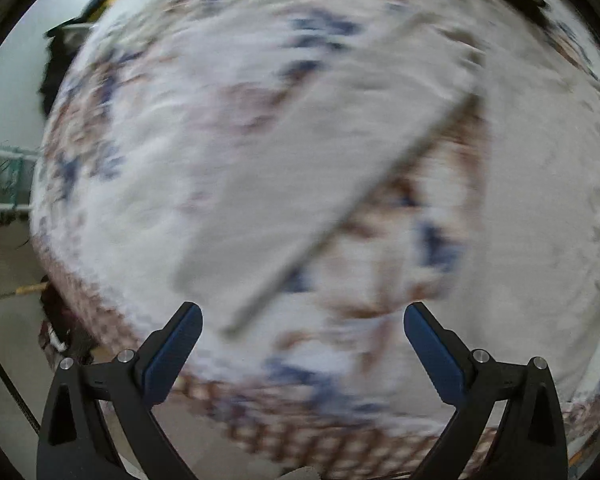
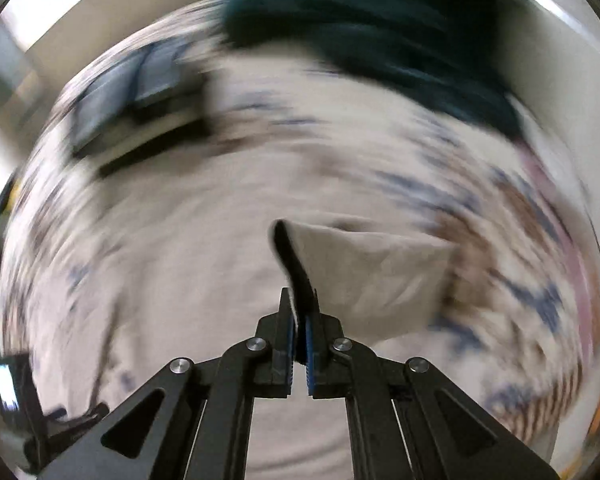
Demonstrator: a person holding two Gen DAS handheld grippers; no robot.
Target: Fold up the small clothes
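Right hand-held gripper (image 2: 300, 320) clenched on edge of pale grey cloth (image 2: 364, 276), lower centre of frame; left hand-held gripper (image 1: 302, 322) released above same cloth (image 1: 300, 184) on patterned worktop cover (image 1: 440, 240); both views blurred

The left claw (image 1: 303, 316) hangs with its two blue-padded fingers (image 1: 172, 354) spread wide and nothing between them — while the right claw (image 2: 299, 320) has its fingers pressed nearly together, pinching the edge of a pale cloth (image 2: 374, 276).
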